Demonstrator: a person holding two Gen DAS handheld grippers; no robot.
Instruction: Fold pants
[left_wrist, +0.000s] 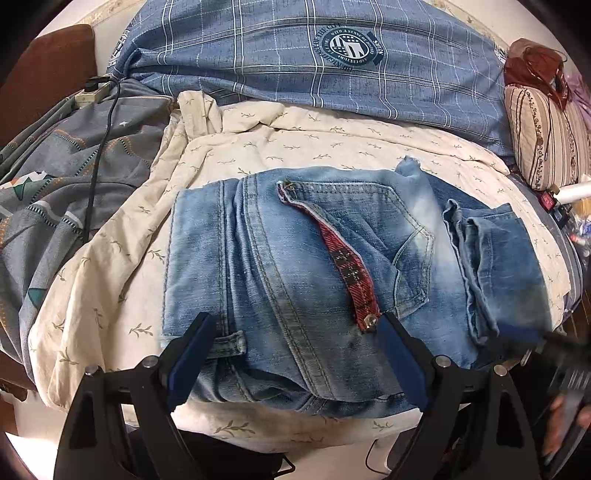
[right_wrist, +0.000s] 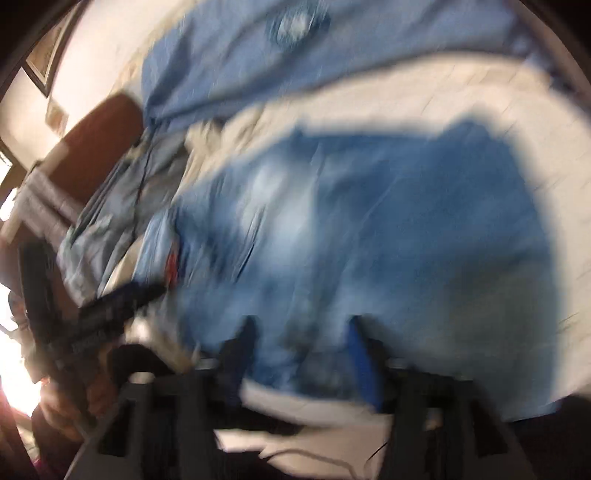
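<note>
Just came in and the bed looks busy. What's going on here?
A person with a gripper in each hand is folding jeans on a cream sheet. The jeans lie folded into a compact stack. The left gripper is open over their near edge. The right gripper, blurred, has its jaws apart, gripping nothing.

Cream sheet (left_wrist: 295, 147) w/ small leaf print covers the bed, bunched at left. Blue plaid duvet (left_wrist: 295, 55) w/ round crest lies along the far edge. Grey patterned blanket (left_wrist: 55, 192) at left, black cable (left_wrist: 99, 155) running across it to a white plug strip (left_wrist: 90, 94). Striped pillow (left_wrist: 546, 144) far right. Brown headboard (left_wrist: 48, 66) top left.
</note>
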